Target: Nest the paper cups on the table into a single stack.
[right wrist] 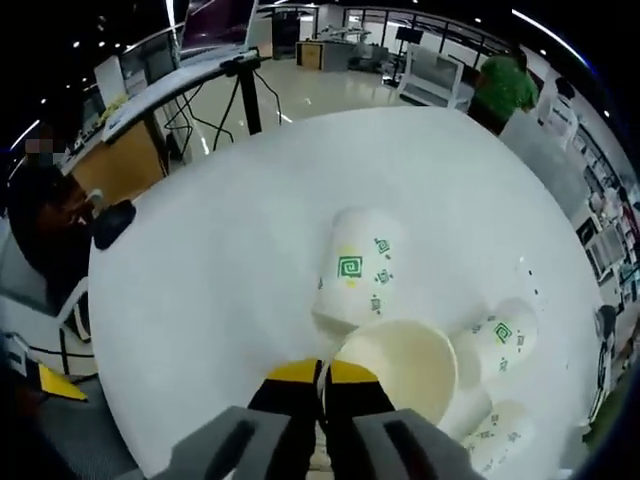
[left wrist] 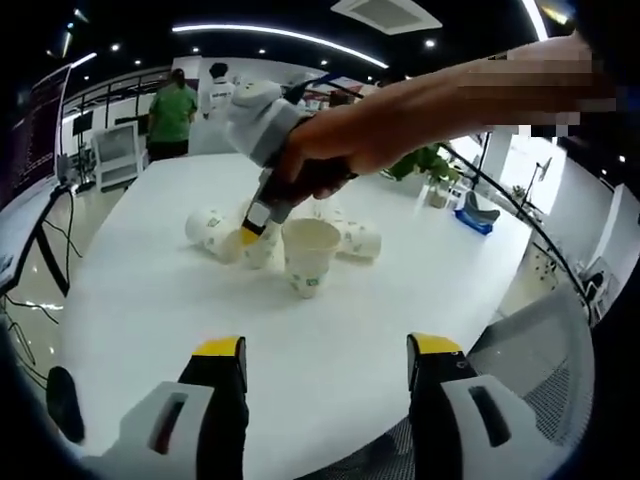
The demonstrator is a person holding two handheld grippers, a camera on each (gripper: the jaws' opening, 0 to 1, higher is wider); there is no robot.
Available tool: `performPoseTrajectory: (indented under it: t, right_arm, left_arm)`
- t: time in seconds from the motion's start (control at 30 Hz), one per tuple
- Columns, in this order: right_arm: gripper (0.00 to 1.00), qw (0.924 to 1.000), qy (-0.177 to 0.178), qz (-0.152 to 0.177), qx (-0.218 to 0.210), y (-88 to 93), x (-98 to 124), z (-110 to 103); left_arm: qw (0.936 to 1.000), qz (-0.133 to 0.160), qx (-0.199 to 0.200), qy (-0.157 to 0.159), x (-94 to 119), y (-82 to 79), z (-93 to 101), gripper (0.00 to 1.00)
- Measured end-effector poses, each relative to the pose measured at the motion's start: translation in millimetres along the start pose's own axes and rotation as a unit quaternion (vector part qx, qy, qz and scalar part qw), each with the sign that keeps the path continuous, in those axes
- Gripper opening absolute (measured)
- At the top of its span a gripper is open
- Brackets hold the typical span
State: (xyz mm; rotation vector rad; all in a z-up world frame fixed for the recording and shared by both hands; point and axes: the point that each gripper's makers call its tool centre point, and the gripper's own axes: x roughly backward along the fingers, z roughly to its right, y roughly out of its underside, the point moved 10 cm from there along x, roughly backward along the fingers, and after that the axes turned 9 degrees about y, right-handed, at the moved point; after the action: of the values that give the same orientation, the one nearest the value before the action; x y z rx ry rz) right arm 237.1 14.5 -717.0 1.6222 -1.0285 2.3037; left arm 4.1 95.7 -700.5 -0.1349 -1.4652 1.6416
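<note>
Several white paper cups with green marks sit mid-table. In the left gripper view one cup [left wrist: 308, 257] stands upright, with lying cups to its left [left wrist: 210, 230] and right [left wrist: 358, 241]. A hand brings my right gripper [left wrist: 252, 232] down onto a fourth cup [left wrist: 262, 254], partly hidden behind it. My left gripper [left wrist: 328, 350] hangs open over bare table, well short of the cups. In the right gripper view my right gripper [right wrist: 324, 374] has its jaws pressed together on a thin white cup wall, beside the open-mouthed cup [right wrist: 398, 366] and behind a lying cup [right wrist: 355, 268].
The round white table [left wrist: 150, 300] has bare room near its front edge. Two more cups [right wrist: 500, 335] [right wrist: 498, 430] lie on their sides at the right. A mesh chair [left wrist: 540, 350] stands by the table's right edge. People [left wrist: 170, 115] stand far behind.
</note>
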Motion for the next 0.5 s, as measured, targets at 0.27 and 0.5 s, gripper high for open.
performPoseTrajectory:
  t: [0.27, 0.5]
  right_arm:
    - [0.00, 0.9996, 0.011, 0.024, 0.003, -13.0, 13.7, 1.9]
    - [0.00, 0.9992, 0.019, 0.030, 0.018, -16.9, 34.5, -0.3]
  left_arm:
    - [0.9999, -0.005, -0.011, 0.009, -0.7, 0.9, 3.4, 0.63]
    - [0.9999, -0.002, -0.009, 0.012, 0.1, 0.3, 3.0, 0.64]
